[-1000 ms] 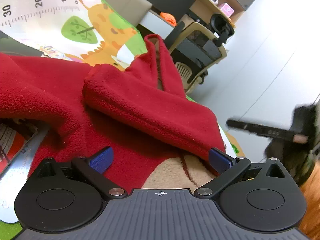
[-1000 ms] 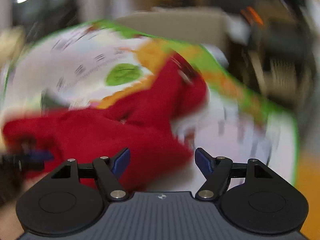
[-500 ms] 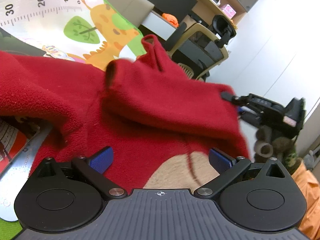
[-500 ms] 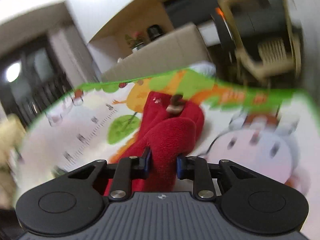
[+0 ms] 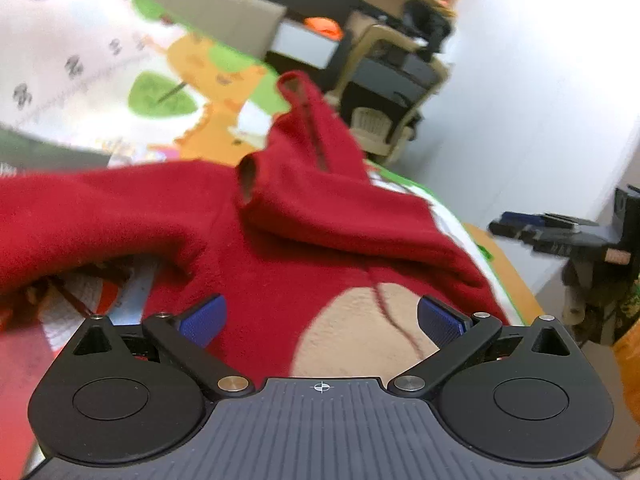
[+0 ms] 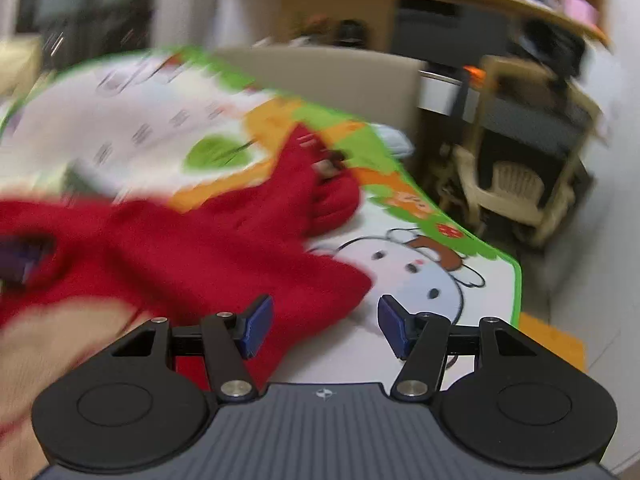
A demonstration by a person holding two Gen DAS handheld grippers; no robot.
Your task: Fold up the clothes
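Red fleece garment (image 5: 312, 240) (a beige patch near its closest edge) lies spread on the cartoon play mat (image 6: 432, 264); left gripper (image 5: 320, 316) hangs over it, jaws spread; right gripper (image 6: 324, 322), also spread and empty, is at its right edge; a beige chair (image 6: 516, 184) stands far right

**Fleece, plastic and a printed mat**

My left gripper (image 5: 320, 316) is matt black plastic with a ribbed grey body, bright metal pivot pins, and blue fingertip pads (image 5: 204, 314) that look finely textured. My right gripper (image 6: 322, 326) has the same finish. The red garment (image 5: 304, 216) is soft, fuzzy fleece with a tan patch. Beneath it, the play mat (image 6: 420, 264) looks smooth and printed. At upper right, the chair (image 5: 384, 120) has a cream plastic frame.
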